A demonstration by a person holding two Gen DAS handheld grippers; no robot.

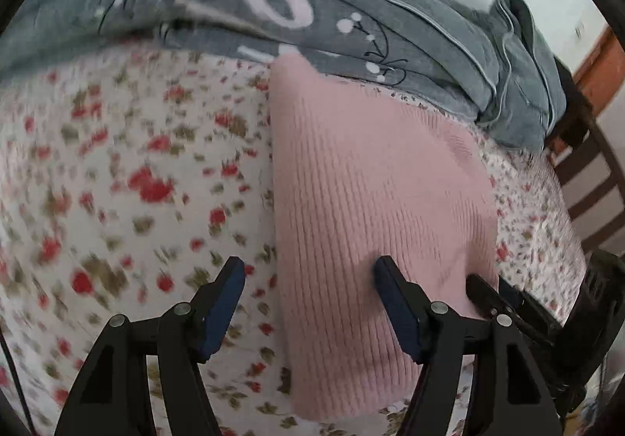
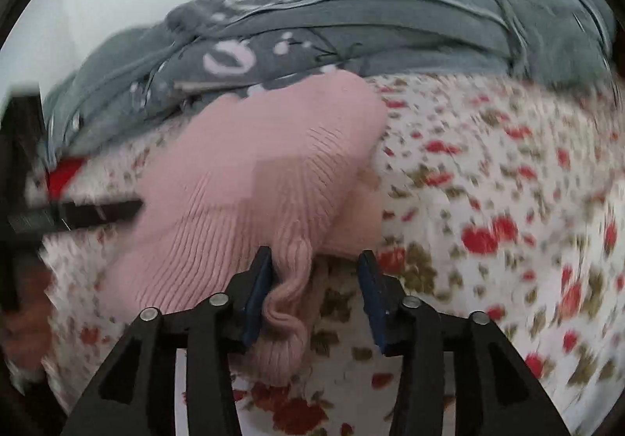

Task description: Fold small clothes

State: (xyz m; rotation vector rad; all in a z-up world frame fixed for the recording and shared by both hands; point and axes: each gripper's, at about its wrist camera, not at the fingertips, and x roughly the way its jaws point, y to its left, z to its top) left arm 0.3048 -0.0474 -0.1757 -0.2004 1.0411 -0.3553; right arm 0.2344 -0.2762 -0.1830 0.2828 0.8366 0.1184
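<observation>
A pink ribbed knit garment point(image 1: 375, 209) lies folded on the floral bed sheet point(image 1: 129, 182). My left gripper point(image 1: 308, 272) is open, low over the garment's near left edge; its right finger point(image 1: 394, 299) rests on the knit. In the right wrist view the same garment point(image 2: 250, 178) lies bunched, with a rolled edge point(image 2: 287, 303) between the fingers. My right gripper point(image 2: 314, 264) is open around that rolled edge, with the left finger point(image 2: 258, 287) touching it. The other gripper shows at the garment's far side in each view point(image 1: 504, 303) point(image 2: 78, 215).
A grey patterned quilt point(image 1: 312, 14) is heaped along the back of the bed; it also shows in the right wrist view point(image 2: 351, 34). A dark wooden bed frame point(image 1: 586, 170) stands at the right edge. A white wall is behind.
</observation>
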